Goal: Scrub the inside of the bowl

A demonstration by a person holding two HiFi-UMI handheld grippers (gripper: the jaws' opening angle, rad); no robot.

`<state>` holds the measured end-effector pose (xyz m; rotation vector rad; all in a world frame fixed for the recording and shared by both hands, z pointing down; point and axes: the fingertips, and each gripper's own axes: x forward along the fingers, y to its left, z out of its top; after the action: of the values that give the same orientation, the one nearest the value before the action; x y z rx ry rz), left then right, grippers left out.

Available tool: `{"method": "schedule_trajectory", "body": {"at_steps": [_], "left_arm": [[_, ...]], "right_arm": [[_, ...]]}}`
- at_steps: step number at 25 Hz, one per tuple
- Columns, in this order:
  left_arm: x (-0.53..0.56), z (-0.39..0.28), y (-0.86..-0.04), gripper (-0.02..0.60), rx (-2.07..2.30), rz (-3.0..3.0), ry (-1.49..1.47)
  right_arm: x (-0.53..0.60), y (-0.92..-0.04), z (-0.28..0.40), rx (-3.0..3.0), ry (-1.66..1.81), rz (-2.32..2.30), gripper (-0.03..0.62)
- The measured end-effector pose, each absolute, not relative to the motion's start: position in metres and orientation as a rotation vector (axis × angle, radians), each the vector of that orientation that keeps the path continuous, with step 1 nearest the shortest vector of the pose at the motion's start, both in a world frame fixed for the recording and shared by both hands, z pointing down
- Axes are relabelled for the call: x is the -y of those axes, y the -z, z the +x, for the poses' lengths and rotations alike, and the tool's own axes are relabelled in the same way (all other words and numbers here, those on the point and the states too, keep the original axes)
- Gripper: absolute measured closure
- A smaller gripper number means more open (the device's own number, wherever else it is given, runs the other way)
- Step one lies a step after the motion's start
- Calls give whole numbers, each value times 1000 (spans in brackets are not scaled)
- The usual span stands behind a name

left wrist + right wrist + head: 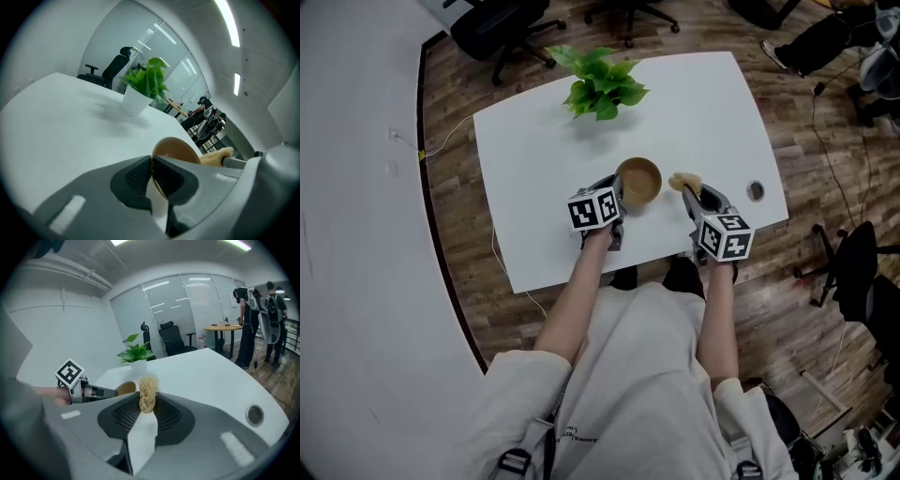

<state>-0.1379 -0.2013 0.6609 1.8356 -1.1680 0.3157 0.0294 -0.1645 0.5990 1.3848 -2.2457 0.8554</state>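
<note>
Head view, read from left to right. A white desk carries a potted plant near its far edge. Nearer the person, at the middle of the desk, the left tongs are closed on the left rim of a brown bowl. The left gripper view confirms this: the rim passes between the two pads, one jaw inside the bowl and one outside. The bowl sits mouth up, and its inside is open to view and empty.

Just to the right of the bowl, and outside it, is a tuft of pale, fibrous scrubber. It is pinched in the right tongs, which the right gripper view shows shut on it, with the fibres standing up past the jaw tips. Farther right, a small round cable hole is set into the desk.

Step in hand, as judged: the bowl is braced and the scrubber is ready, but scrubbing has not begun. The next move calls for carrying the scrubber left over the rim and down onto the inner wall. It is then rubbed round while the left tongs hold the bowl steady against the push.
</note>
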Motion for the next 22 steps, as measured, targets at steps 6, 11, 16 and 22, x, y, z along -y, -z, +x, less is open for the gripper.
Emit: {"method": "schedule_trajectory", "body": {"at_steps": [6,11,16,22], "left_arm": [[195,-123,-681,562,1131,1804,-418],[198,-119,-686,549,1127,1795,-429],[205,-123,-678,526,1179,1800,-411],[193,-143,-658,510,1328,1790,-416]], "right_arm": [[145,-607,41,2182,-858,1395,484],[141,-609,41,2173,-846,1384,482],[152,-601,37,2214,-793,1330,482],[160,-585,29,2269,-715,1251,482]]}}
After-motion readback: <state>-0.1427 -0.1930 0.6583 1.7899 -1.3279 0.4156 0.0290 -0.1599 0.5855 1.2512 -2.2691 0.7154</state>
